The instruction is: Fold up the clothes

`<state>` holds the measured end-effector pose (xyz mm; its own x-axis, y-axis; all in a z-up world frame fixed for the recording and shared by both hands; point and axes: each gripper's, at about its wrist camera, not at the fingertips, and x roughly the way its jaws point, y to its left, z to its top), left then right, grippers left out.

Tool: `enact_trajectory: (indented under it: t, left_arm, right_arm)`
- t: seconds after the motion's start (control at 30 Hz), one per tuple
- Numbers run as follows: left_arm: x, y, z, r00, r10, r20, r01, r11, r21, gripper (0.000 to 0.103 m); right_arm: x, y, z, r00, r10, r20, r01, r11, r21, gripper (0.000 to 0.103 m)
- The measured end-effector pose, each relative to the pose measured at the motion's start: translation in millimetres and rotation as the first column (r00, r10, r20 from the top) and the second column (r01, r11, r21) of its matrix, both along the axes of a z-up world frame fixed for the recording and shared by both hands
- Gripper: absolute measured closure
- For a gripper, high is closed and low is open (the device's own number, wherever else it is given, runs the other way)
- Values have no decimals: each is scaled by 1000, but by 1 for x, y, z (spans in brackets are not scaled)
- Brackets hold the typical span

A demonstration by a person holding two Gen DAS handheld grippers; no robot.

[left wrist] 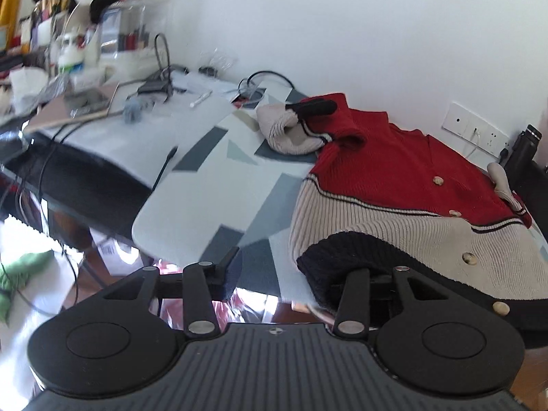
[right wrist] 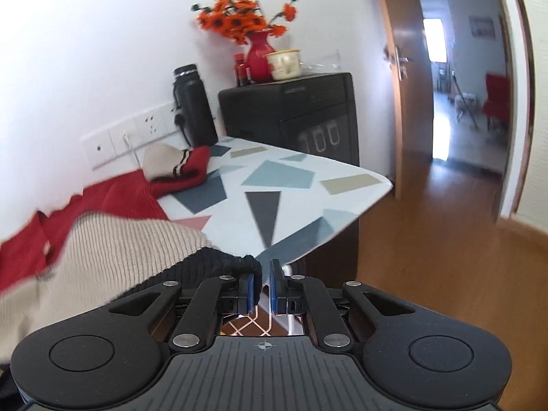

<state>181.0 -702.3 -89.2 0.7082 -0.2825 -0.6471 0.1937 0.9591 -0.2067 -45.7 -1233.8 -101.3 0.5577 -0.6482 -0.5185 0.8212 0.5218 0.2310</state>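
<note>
The cardigan (left wrist: 394, 178), red over beige with a black hem, lies on the patterned table (left wrist: 205, 185) at three o'clock in the left wrist view. The left gripper (left wrist: 291, 281) gapes at six o'clock, one finger hidden behind the hem and the other clear of it, likely readying a fold. In the right wrist view the right gripper (right wrist: 263, 291) is nearly closed on the hem's bunched corner, seemingly pinching it to lift, and at twelve o'clock a red vase (right wrist: 259, 56) holds orange flowers (right wrist: 239, 20).
</note>
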Motion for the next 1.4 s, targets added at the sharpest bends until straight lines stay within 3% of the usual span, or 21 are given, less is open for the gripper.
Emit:
enact_trajectory:
  t: [0.17, 0.23, 0.33, 0.5, 0.53, 0.57, 0.6, 0.63, 0.67, 0.77, 0.83, 0.9, 0.97, 1.03, 1.1, 1.17, 1.23, 1.33, 1.4]
  left_arm:
    - [-8, 1, -33, 992, 73, -106, -68, 997, 45, 41]
    - [-9, -6, -40, 992, 65, -107, -56, 995, 87, 38]
    - [-12, -19, -43, 996, 53, -71, -41, 987, 157, 24]
    - [-12, -36, -54, 999, 7, -52, 7, 962, 273, 21]
    - [-11, -39, -56, 997, -7, -73, 28, 955, 295, 32]
    - [-13, -39, -53, 997, -29, -78, 50, 957, 286, 52]
    - [-14, -39, -49, 995, -52, -83, 73, 959, 275, 63]
    - [-16, -40, -46, 993, -74, -87, 95, 960, 264, 82]
    - [-21, -40, -37, 995, -89, -50, 99, 958, 269, 94]
    - [-39, -43, -11, 988, -134, 72, 107, 948, 301, 95]
    - [-43, -46, -14, 985, -146, 86, 111, 940, 323, 95]
    - [-40, -47, -26, 990, -129, 57, 104, 941, 323, 93]
    - [-33, -47, -42, 996, -91, 11, 83, 950, 302, 85]
    - [-32, -49, -52, 998, -63, 22, 53, 948, 313, 76]
    - [-33, -54, -58, 997, -48, 59, 23, 931, 365, 59]
    - [-33, -60, -63, 994, -38, 106, -11, 904, 427, 35]
    - [-33, -68, -69, 983, -77, 165, -14, 871, 491, 34]
    - [-28, -75, -74, 980, -104, 168, -4, 839, 544, 32]
    - [-24, -70, -69, 987, -62, 150, -23, 859, 511, 29]
  right_arm:
    - [-14, 16, -7, 994, 79, -81, -81, 997, -14, 96]
    - [-15, 21, -9, 992, 90, -88, -90, 996, 5, 96]
    - [-11, 21, -12, 990, 102, -102, -100, 995, 23, 96]
    - [-9, 12, -7, 990, 112, -87, -109, 993, 43, 96]
    - [-9, 10, -4, 990, 116, -79, -113, 992, 49, 96]
    - [-9, 9, 0, 990, 123, -69, -119, 991, 54, 96]
    - [-9, 8, 7, 990, 134, -54, -131, 989, 63, 98]
    - [-10, 8, 15, 989, 145, -36, -142, 988, 66, 100]
    - [-12, 10, 27, 988, 155, -13, -154, 987, 45, 100]
    - [-19, 13, 61, 983, 175, 50, -175, 984, -17, 100]
    - [-25, 8, 66, 986, 157, 63, -158, 987, 8, 100]
    - [-28, 0, 55, 991, 128, 38, -131, 989, 70, 100]
    - [-26, -5, 34, 995, 103, -14, -100, 988, 117, 100]
    - [-22, -6, 16, 994, 93, -65, -84, 987, 135, 100]
    - [-16, -4, 3, 988, 103, -113, -89, 988, 126, 100]
    - [-8, -1, -2, 980, 129, -149, -116, 989, 96, 100]
    - [-1, 1, -5, 971, 159, -179, -151, 987, 58, 100]
    - [8, 3, -9, 955, 190, -228, -197, 980, -7, 96]
    - [13, 1, -13, 951, 182, -249, -199, 979, -43, 83]
